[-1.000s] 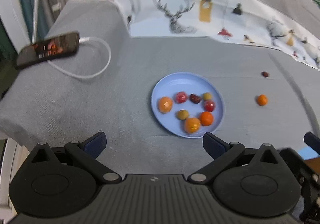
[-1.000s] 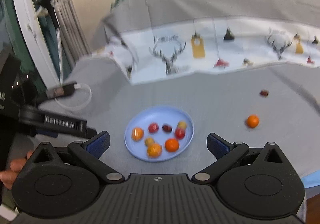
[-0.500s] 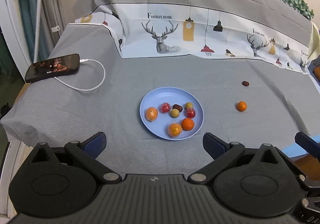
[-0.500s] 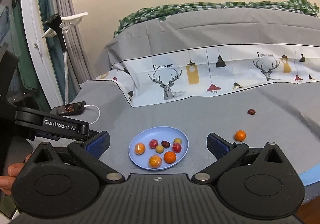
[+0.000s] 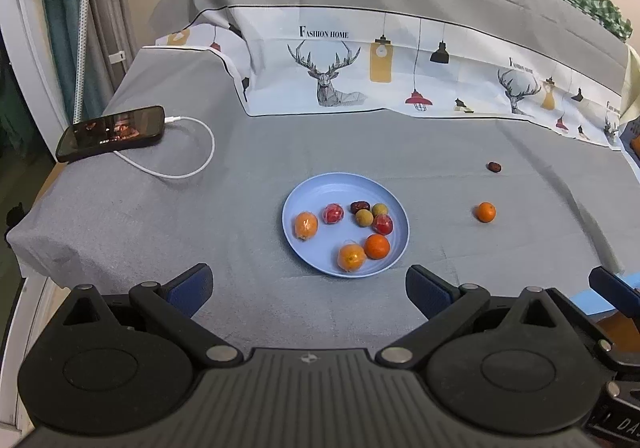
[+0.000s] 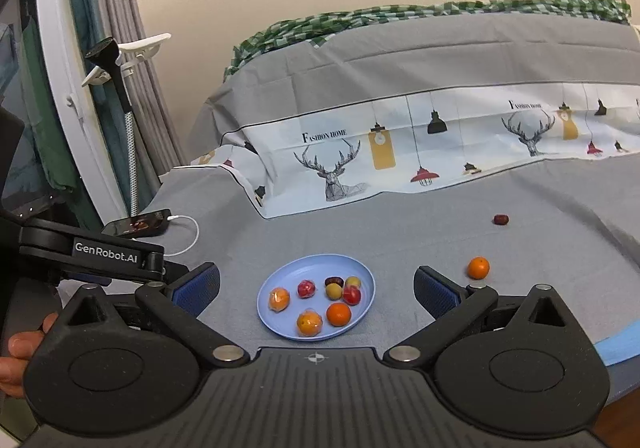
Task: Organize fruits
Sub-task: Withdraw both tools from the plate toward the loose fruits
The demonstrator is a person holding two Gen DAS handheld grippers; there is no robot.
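Both hand-held grippers, left [image 5: 308,286] and right [image 6: 316,288], are hovering spread (gripping nothing) below the centre-frame blue plate [image 5: 320,184] of fruit.

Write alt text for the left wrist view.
A round light-blue plate holding eight small fruits sits on grey cloth beyond the open left gripper. A loose orange and dark date lie to its right.

"Fashion Home" on cloth [image 5: 324,34]; "GenRobot.AI" on left tool [image 6: 106,253]
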